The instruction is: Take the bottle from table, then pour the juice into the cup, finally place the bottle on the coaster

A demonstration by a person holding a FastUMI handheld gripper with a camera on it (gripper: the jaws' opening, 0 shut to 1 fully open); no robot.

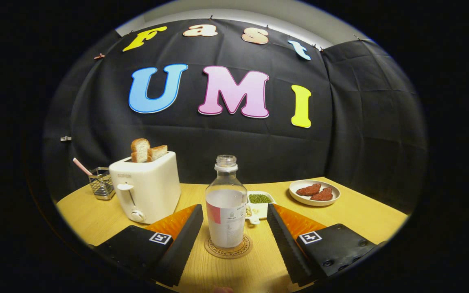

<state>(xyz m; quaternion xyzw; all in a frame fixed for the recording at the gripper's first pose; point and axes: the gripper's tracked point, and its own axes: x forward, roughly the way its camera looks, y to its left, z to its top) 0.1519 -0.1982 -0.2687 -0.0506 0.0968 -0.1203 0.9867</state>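
Observation:
A clear plastic bottle (226,203) with a white label and no cap stands upright on a round cork coaster (228,247) on the wooden table. It sits between my two fingers, just ahead of their tips. My gripper (234,215) is open, with a gap between each finger and the bottle's sides. A cup is hidden from me or out of sight.
A cream toaster (147,187) with two bread slices stands left of the bottle. Behind it is a wire holder (101,183) with a straw. A small white dish (260,203) of green beans sits right behind the bottle, and a plate (314,192) with two red-brown pieces lies further right.

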